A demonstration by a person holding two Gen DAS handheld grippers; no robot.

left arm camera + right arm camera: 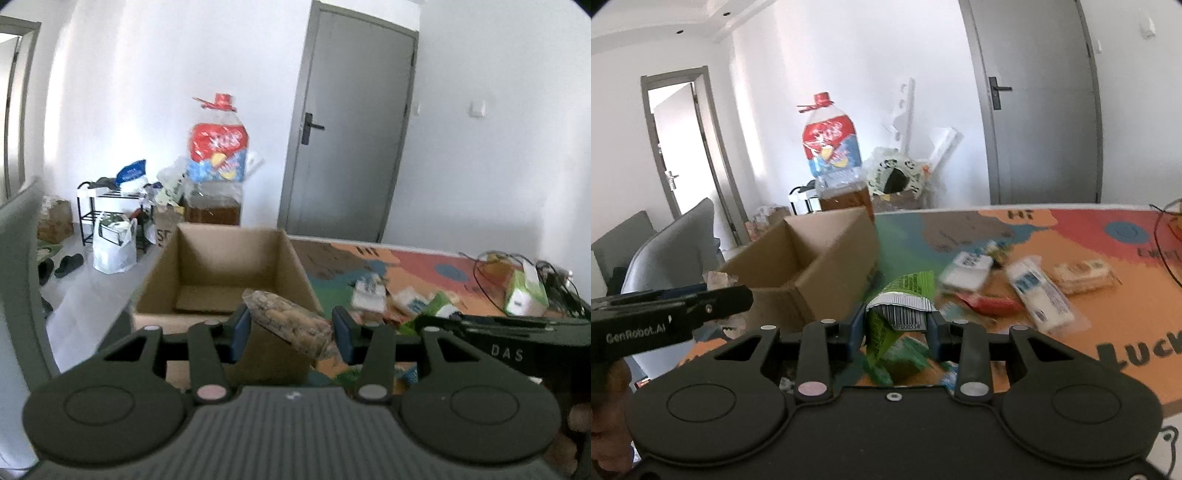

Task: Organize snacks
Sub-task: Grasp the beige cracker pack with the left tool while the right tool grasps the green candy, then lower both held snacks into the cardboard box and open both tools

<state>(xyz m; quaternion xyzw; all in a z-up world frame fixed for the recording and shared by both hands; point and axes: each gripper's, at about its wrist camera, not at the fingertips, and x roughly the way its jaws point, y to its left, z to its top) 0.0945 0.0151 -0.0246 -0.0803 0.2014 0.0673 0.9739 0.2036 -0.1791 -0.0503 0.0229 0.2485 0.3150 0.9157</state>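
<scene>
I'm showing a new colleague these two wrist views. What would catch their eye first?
Probably the two held snacks: the left gripper is shut on a clear packet of biscuits, the right gripper on a green packet. Behind them an open cardboard box stands on the colourful table, with more snacks scattered to the right.

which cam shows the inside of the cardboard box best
The left wrist view: it looks straight into the open cardboard box, showing its inner walls and floor, though the clear snack packet covers part of the near rim. The right wrist view sees the box obliquely from the side; the floor is hidden.
</scene>
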